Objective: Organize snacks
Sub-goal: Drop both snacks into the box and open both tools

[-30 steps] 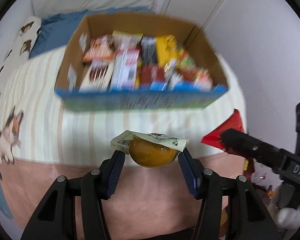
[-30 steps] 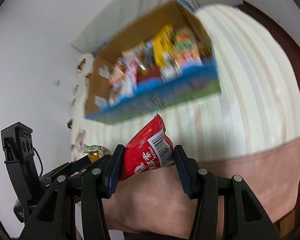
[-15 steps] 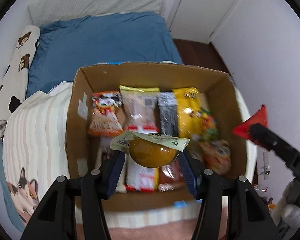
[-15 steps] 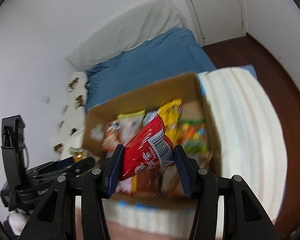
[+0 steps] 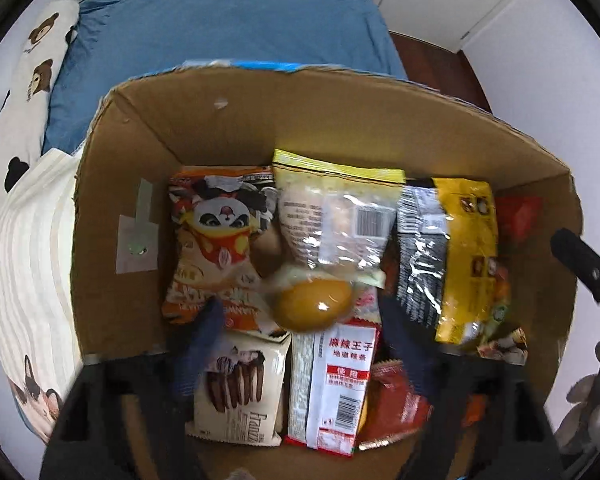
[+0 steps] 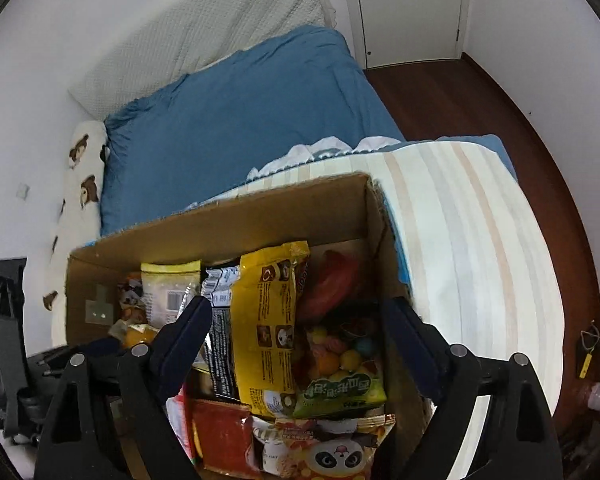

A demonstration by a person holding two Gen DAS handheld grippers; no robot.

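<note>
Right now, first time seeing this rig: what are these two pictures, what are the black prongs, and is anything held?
No robot: a person holds a gripper in each hand, each with a fisheye camera looking along its two jaws, the black prongs. One picture is from the left gripper, one from the right gripper; both look down into a cardboard box of snack packets on a striped blanket. Both pairs of jaws are opening. An orange jelly cup is between the left jaws, which stand clear of it. The right jaws grip nothing; a red packet lies in the box's far corner.
</note>
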